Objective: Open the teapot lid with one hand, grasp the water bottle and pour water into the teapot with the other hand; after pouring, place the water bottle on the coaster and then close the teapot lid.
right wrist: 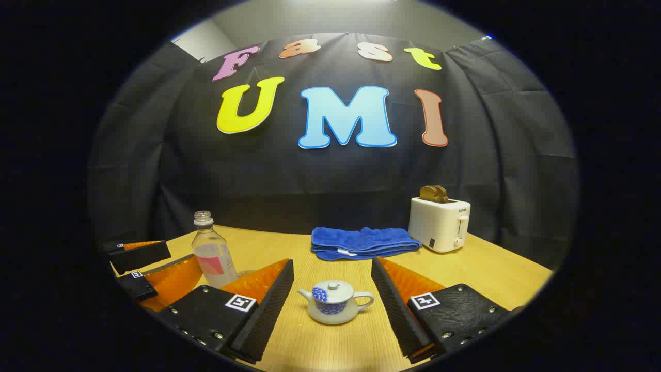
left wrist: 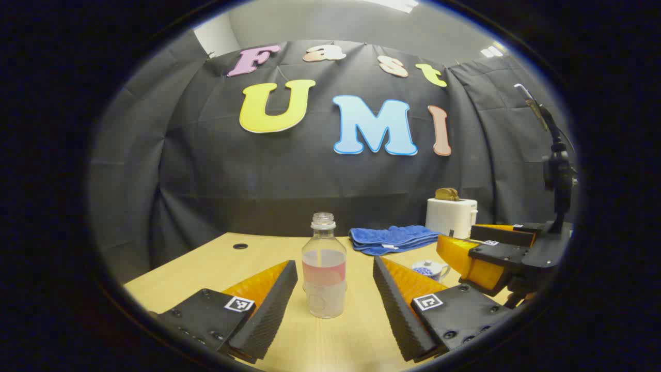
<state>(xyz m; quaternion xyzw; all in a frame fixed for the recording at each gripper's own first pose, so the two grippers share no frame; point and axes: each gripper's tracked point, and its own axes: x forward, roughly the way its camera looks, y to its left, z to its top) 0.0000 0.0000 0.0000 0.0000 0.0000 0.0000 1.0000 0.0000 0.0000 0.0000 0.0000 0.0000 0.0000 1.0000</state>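
Note:
A clear, uncapped water bottle [left wrist: 324,268] with a pink label stands on the wooden table, a little ahead of my open left gripper [left wrist: 334,263] and centred between its fingers without touching them. The bottle [right wrist: 211,253] also shows at the left of the right gripper view, with the left gripper [right wrist: 155,266] beside it. A small white teapot [right wrist: 334,302] with a blue pattern sits with its lid [right wrist: 334,285] on, between the fingers of my open right gripper [right wrist: 332,264] and apart from both. In the left gripper view the teapot [left wrist: 431,268] is partly hidden behind the right gripper [left wrist: 480,248].
A folded blue towel [right wrist: 361,242] lies at the back of the table [right wrist: 490,274]. To its right stands a white toaster [right wrist: 439,223] holding toast. A round hole [left wrist: 239,246] is in the tabletop at the far left. A black stand [left wrist: 557,170] rises at the right.

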